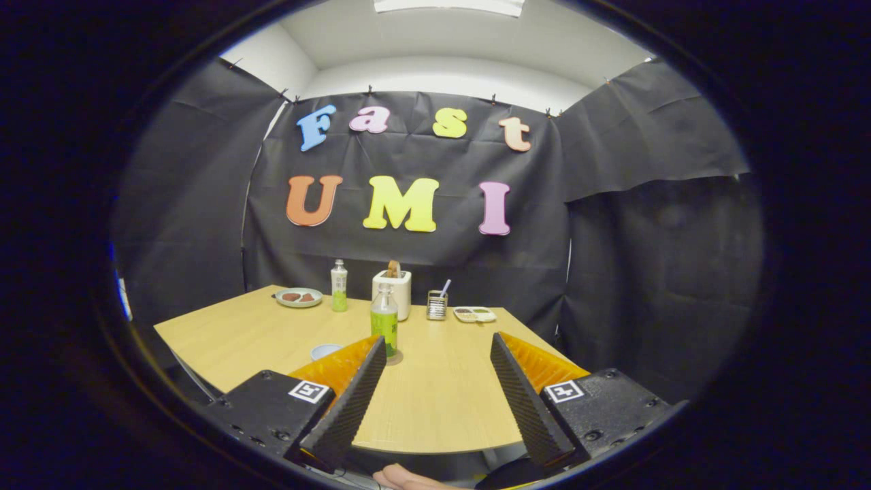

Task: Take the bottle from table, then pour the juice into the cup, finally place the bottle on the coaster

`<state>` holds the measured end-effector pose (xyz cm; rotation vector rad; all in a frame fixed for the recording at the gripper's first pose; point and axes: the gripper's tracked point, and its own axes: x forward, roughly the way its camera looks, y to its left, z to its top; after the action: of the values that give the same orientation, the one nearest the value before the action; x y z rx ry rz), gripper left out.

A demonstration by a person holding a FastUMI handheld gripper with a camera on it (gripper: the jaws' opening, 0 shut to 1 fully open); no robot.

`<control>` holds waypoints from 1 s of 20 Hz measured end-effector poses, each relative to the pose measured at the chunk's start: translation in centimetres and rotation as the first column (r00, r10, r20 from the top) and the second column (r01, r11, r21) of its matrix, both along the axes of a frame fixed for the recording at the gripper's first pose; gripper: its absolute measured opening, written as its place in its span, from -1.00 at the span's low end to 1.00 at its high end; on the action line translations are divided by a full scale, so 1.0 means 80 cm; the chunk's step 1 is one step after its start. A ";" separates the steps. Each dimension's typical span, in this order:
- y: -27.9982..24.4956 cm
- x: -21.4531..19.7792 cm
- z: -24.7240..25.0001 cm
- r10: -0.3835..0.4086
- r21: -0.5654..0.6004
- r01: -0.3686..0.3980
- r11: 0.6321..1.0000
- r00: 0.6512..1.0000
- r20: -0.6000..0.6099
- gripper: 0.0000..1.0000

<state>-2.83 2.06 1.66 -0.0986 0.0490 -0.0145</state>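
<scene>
While the gripper [432, 381] gapes empty, the bottle [384, 328] stands beyond; looks light, slick plastic; grip mid-body.

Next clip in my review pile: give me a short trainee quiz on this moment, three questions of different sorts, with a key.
1. True or false: the hand-held gripper is shut on the green-labelled bottle.
2. Multiple choice: where is that bottle relative to the fingers? A) between both pads B) just beyond the left finger's tip C) lying flat beside the plate
3. Fill in: the rim showing behind the left finger, on the wooden table, belongs to a ____.

Key: 1 false, the fingers are spread apart with nothing between them. 2 B, it stands upright. 3 cup.
</scene>
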 end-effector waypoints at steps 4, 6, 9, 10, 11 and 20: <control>0.002 0.000 -0.001 0.009 -0.013 -0.009 1.000 1.000 0.010 0.99; 0.000 0.001 -0.006 0.009 -0.015 -0.009 1.000 1.000 0.001 0.99; -0.003 0.003 -0.011 0.004 -0.016 -0.004 1.000 1.000 -0.011 0.99; -0.004 0.004 -0.013 0.004 -0.015 -0.004 1.000 1.000 -0.016 0.99; -0.003 0.005 -0.015 0.005 -0.015 -0.005 1.000 1.000 -0.020 0.99; 0.000 0.009 -0.015 0.011 -0.047 -0.012 0.999 1.000 -0.014 0.98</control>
<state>-2.12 2.04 0.44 -0.1458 0.0615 -0.0033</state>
